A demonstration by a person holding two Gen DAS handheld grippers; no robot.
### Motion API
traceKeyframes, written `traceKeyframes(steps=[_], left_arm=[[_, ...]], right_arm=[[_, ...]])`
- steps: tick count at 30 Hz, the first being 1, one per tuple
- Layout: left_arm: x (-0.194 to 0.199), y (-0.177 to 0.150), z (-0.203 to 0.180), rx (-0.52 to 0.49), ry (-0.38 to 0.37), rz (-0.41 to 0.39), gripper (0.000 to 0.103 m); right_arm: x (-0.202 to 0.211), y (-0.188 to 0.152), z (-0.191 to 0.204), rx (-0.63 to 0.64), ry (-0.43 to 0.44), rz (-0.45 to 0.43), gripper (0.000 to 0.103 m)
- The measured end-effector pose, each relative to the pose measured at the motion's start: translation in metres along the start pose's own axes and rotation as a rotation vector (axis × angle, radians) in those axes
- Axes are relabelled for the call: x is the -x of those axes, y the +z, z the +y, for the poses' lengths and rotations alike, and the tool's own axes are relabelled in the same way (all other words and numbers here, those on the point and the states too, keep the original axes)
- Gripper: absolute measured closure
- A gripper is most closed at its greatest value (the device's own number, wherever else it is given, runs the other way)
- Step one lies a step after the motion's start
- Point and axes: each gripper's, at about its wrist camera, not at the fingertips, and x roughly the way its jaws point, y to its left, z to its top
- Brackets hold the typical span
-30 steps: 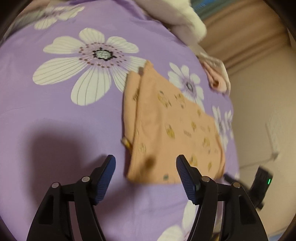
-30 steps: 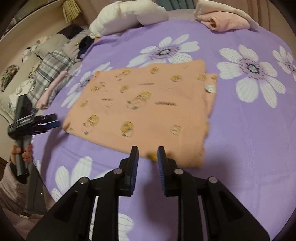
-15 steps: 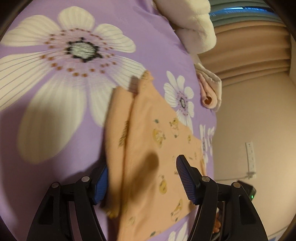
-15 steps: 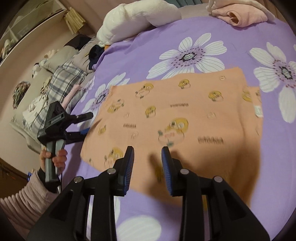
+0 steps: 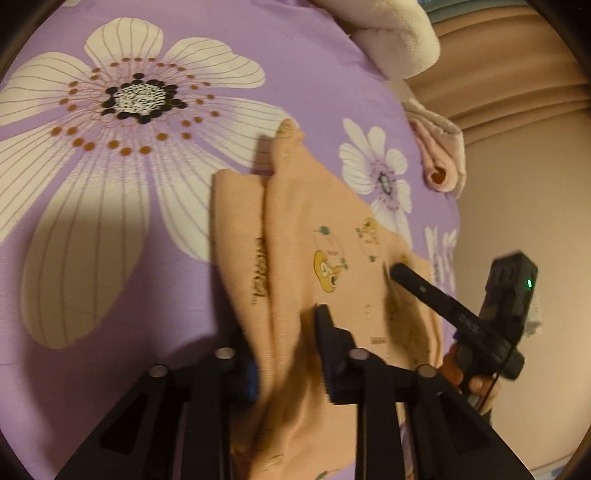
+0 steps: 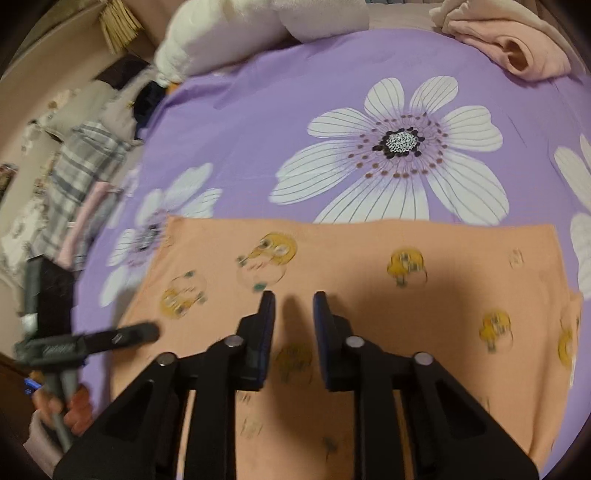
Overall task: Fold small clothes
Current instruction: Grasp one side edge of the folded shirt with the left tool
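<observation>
An orange garment with a yellow cartoon print [image 5: 325, 236] lies folded flat on the purple flowered bedsheet [image 5: 110, 258]; it also shows in the right wrist view [image 6: 369, 266]. My left gripper [image 5: 284, 339] straddles the garment's near edge, with cloth between its jaws and the left fingertip hidden behind it. My right gripper [image 6: 293, 306] hovers low over the middle of the garment with a narrow gap between its jaws and nothing in it. The right gripper also shows in the left wrist view [image 5: 443, 302], and the left gripper in the right wrist view [image 6: 92, 339].
A pink rolled garment [image 6: 517, 51] and a white plush pillow [image 6: 258, 29] lie at the bed's far end. Plaid and grey clothes [image 6: 74, 177] are piled at the left side. A beige wall [image 5: 535, 184] stands past the bed's edge.
Both grippers have moved in over the orange garment. The left jaws have narrowed around the garment's edge. The right gripper has moved forward to the garment's middle and opened slightly.
</observation>
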Motion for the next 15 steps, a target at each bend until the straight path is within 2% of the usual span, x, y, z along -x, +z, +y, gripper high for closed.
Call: traceKeyframes(steps=[2,4,8,15], left_arm=[[0.000,0.000,0.000,-0.004,0.017,0.003,0.082],[0.000,-0.001,-0.002,-0.017,0.041,0.006,0.084],[0.000,-0.001,-0.004,-0.025,0.056,0.009,0.084],[0.000,0.000,-0.008,-0.012,0.064,0.013,0.085]], right_arm=[[-0.017,0.001,0.000,0.011,-0.036,0.053,0.092],[-0.023,0.000,0.003,0.042,-0.063,0.063,0.093],[-0.003,-0.007,0.010,0.068,-0.051,0.063,0.093],[0.044,-0.071,0.033,0.165,-0.006,0.065,0.093]])
